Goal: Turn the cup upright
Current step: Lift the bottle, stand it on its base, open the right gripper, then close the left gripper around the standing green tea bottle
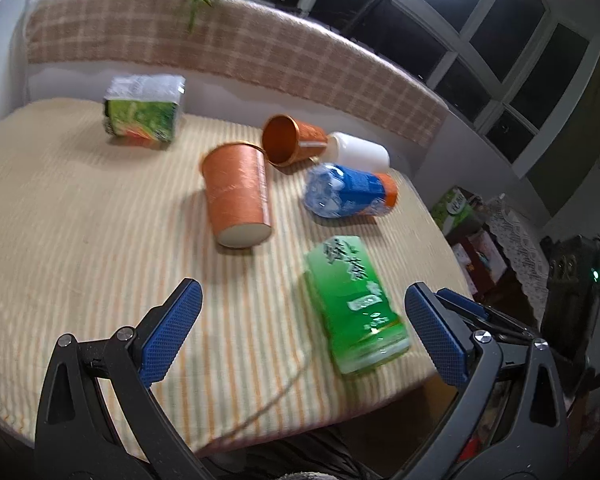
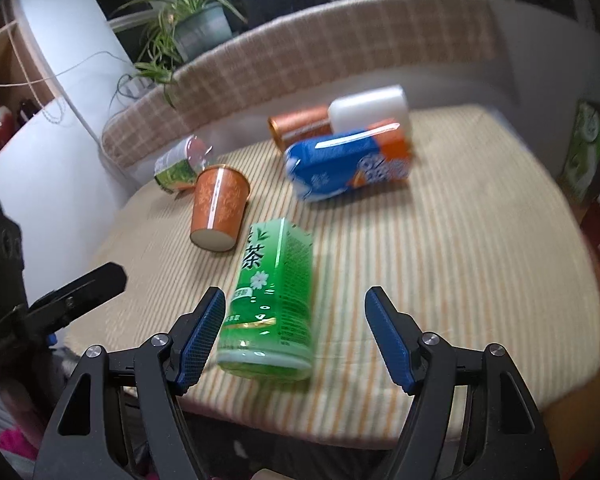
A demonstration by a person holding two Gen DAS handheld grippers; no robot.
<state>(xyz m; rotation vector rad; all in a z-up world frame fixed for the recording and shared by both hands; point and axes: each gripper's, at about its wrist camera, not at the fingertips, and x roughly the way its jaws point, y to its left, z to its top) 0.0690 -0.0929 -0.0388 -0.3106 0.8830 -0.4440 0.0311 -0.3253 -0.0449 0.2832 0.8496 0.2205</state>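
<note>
An orange paper cup [image 1: 238,194] stands upside down, a little tilted, base toward me, in the middle of the striped table [image 1: 60,208]; it also shows in the right wrist view [image 2: 219,210]. A second orange cup [image 1: 290,140] lies on its side behind it, mouth open toward me, also in the right wrist view [image 2: 300,126]. My left gripper [image 1: 302,336] is open and empty, short of the cups. My right gripper [image 2: 296,336] is open and empty, its jaws either side of a lying green tea carton [image 2: 272,300].
The green tea carton [image 1: 354,304] lies near the table's front edge. A blue-orange packet [image 1: 350,192] and a white container [image 1: 360,152] lie behind right. A green box [image 1: 144,110] sits at the back left. A checked cushion [image 1: 220,48] borders the back.
</note>
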